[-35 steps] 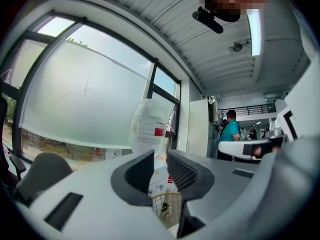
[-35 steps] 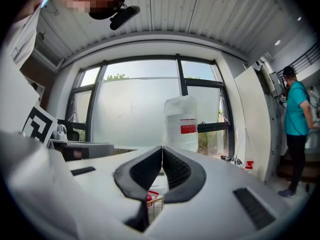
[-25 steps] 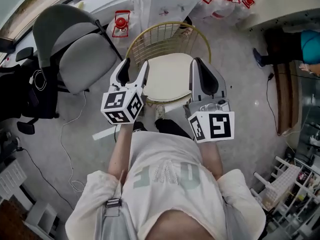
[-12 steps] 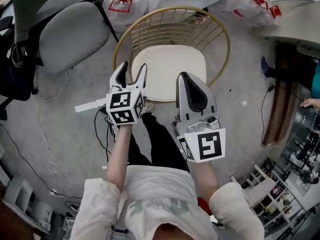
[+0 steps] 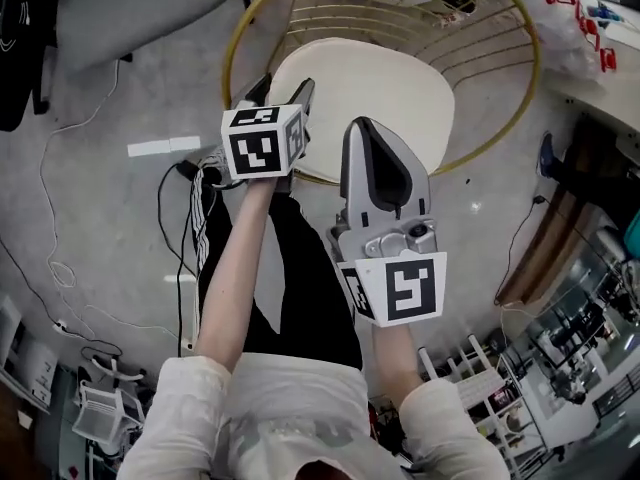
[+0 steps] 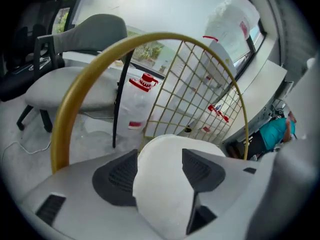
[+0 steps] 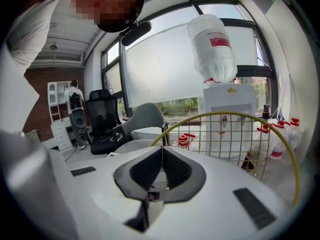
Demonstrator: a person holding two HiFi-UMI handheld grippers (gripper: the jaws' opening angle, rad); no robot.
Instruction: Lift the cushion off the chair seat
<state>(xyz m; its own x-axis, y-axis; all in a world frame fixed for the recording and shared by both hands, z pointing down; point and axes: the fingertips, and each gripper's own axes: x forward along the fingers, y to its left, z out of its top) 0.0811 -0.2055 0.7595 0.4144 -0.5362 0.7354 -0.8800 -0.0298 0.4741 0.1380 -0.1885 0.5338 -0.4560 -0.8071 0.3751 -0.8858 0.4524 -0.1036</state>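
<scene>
Grey concrete floor (image 5: pixel 90 228) spreads under a round gold wire chair (image 5: pixel 229 63). A cream padded seat cushion (image 5: pixel 370 83) lies flat on the chair's seat, inside the gold rim. A grey upholstered office chair (image 5: pixel 130 8) stands to the upper left of the head view. A thin white cable (image 5: pixel 55 183) trails over the floor below it, and a strip of white tape (image 5: pixel 162 147) lies near the person's black trouser leg (image 5: pixel 300 268).

The left gripper (image 5: pixel 282 90), on a bare forearm, sits at the cushion's near left corner, just over the gold rim, with its square-marked cube turned up toward the head camera. In the left gripper view this gripper (image 6: pixel 160 156) has its fingers (image 6: pixel 117 176) spread wide. They have just been opening. The cushion's (image 6: pixel 162 199) rounded edge fills the gap between the dark pads, which flank it without squeezing it. Beyond it rise the chair's gold rim (image 6: pixel 75 99) and the grey office chair (image 6: pixel 75 84).

The right gripper (image 5: pixel 364 133) lies just right of the left one, its tip over the cushion's front edge; whether it touches the cushion cannot be told. In the right gripper view its fingers (image 7: pixel 145 171) are closed pad against pad, with nothing between them. The gold wire back (image 7: pixel 240 116) rises ahead, a white water dispenser with an upturned bottle (image 7: pixel 212 44) stands behind it, and a black office chair (image 7: pixel 102 119) is off to the left.
</scene>
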